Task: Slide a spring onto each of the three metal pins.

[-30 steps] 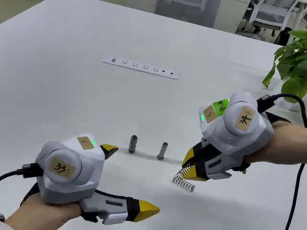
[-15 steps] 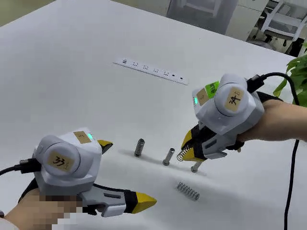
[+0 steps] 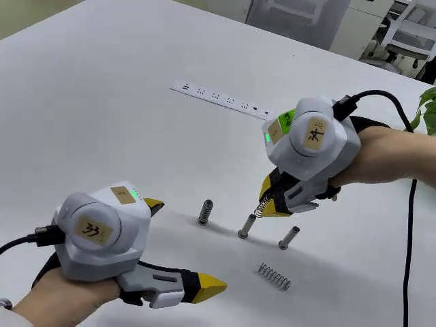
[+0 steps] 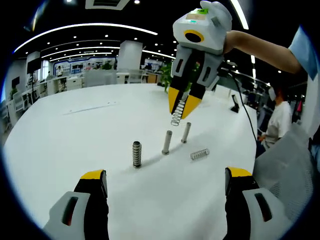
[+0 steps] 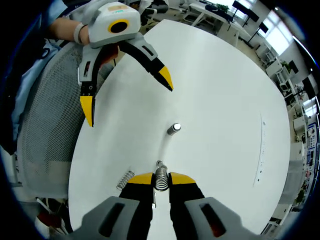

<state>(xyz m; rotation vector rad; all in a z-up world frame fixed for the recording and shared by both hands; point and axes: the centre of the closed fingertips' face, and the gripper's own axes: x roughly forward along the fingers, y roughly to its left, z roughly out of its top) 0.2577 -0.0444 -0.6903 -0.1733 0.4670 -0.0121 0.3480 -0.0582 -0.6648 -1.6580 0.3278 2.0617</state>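
A small wire spring (image 3: pixel 259 207) hangs pinched between the yellow tips of my right hand-held gripper (image 3: pixel 270 202). Its free lower end is poised just above the top of the middle pin (image 3: pixel 246 226) and, as far as I can tell, is not yet threaded over it. The hand-held gripper is clenched on the upper coils, so the open mouth of the spring hangs clear below the tips.

I judge the spring to be almost weightless and soft along its length. Squeezed hard it would likely buckle or flick out, and its round wire offers little to bite on. The sensible hold is a light one across the top few coils, as here, with the axis kept in line with the upright pin.

Beside the middle pin, a fitted spring (image 3: pixel 205 212) already stands around the first pin (image 4: pixel 137 144). On the other side the third pin (image 3: pixel 289 237) is bare. A loose spring (image 3: pixel 274 276) lies on its side on the white bench (image 3: pixel 102 102), near the third pin and on my side of the row.

My left hand-held gripper (image 3: pixel 180 246) sits low over the bench, well apart from the pins, with its jaws spread wide and nothing in them. A white power strip (image 3: pixel 221 100) lies farther back.
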